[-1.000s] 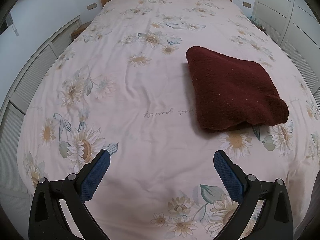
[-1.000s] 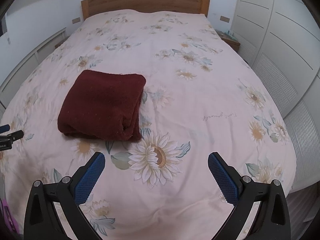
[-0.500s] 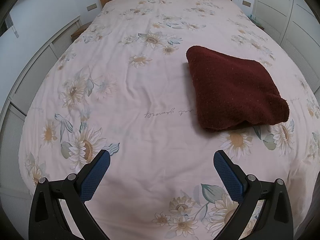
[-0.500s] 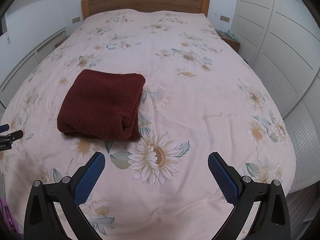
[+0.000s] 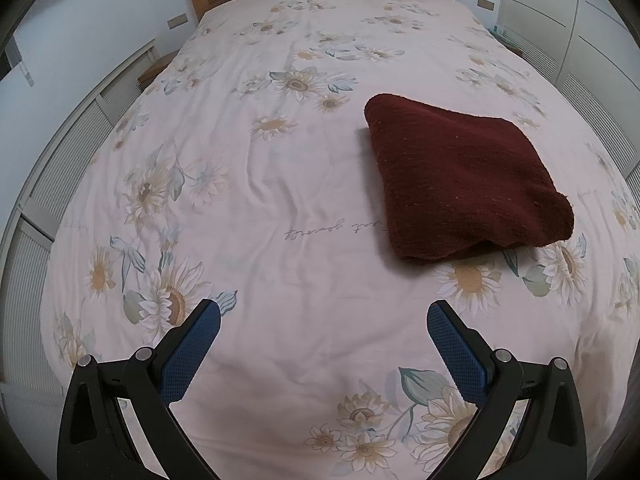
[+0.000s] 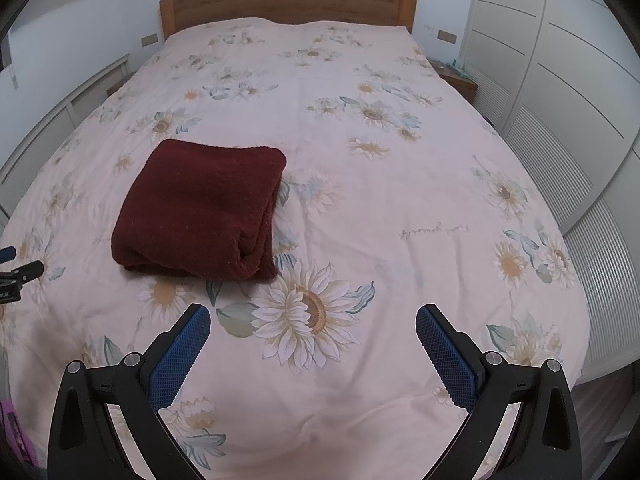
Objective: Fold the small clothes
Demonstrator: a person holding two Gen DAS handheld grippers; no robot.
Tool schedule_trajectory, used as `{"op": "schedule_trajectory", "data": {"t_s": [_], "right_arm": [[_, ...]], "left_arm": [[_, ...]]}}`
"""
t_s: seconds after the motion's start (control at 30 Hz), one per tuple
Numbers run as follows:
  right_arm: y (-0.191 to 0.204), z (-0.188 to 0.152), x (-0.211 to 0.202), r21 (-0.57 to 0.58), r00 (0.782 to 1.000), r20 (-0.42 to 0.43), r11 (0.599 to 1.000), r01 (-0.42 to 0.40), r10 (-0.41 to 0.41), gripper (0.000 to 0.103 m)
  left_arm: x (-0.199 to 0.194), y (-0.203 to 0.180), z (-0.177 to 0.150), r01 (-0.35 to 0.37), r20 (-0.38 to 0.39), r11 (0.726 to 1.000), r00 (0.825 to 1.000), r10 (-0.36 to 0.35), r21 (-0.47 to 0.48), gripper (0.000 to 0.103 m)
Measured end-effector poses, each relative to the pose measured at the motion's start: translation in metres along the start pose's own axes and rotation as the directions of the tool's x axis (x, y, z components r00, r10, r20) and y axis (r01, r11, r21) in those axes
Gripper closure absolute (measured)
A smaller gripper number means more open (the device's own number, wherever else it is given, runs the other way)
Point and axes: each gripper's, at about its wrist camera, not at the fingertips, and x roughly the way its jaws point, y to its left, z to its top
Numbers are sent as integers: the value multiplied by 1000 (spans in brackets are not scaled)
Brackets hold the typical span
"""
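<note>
A dark red knit garment [image 5: 460, 176] lies folded into a thick rectangle on the bed; it also shows in the right wrist view [image 6: 200, 208]. My left gripper [image 5: 324, 312] is open and empty, above the bed's near part, with the garment ahead to its right. My right gripper [image 6: 312, 316] is open and empty, with the garment ahead to its left. Neither gripper touches the garment.
The bed has a pale pink sunflower-print cover [image 6: 360, 200] and a wooden headboard [image 6: 288, 4]. White wardrobe doors [image 6: 560, 60] stand on the right. White panelling [image 5: 60, 160] runs along the left. The left gripper's tip [image 6: 20, 272] shows at the right wrist view's left edge.
Both grippers have pulled back and tilted slightly, so the bed and garment sit a little lower in the views. The garment has not moved. Both grippers stay open.
</note>
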Motion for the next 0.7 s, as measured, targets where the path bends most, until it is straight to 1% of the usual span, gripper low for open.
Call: {"op": "schedule_trajectory", "data": {"t_s": [0.17, 0.33, 0.7], "right_arm": [[0, 0, 0, -2, 1000, 0, 1000, -2, 2, 0], [0, 1, 0, -1, 1000, -1, 1000, -2, 2, 0], [1, 1, -2, -5, 1000, -5, 1000, -3, 3, 0]], "left_arm": [[0, 1, 1, 5, 0, 1000, 1000, -5, 6, 1], [0, 1, 2, -5, 3, 1000, 1000, 5, 12, 1], [1, -5, 0, 5, -1, 999, 1000, -5, 32, 1]]}}
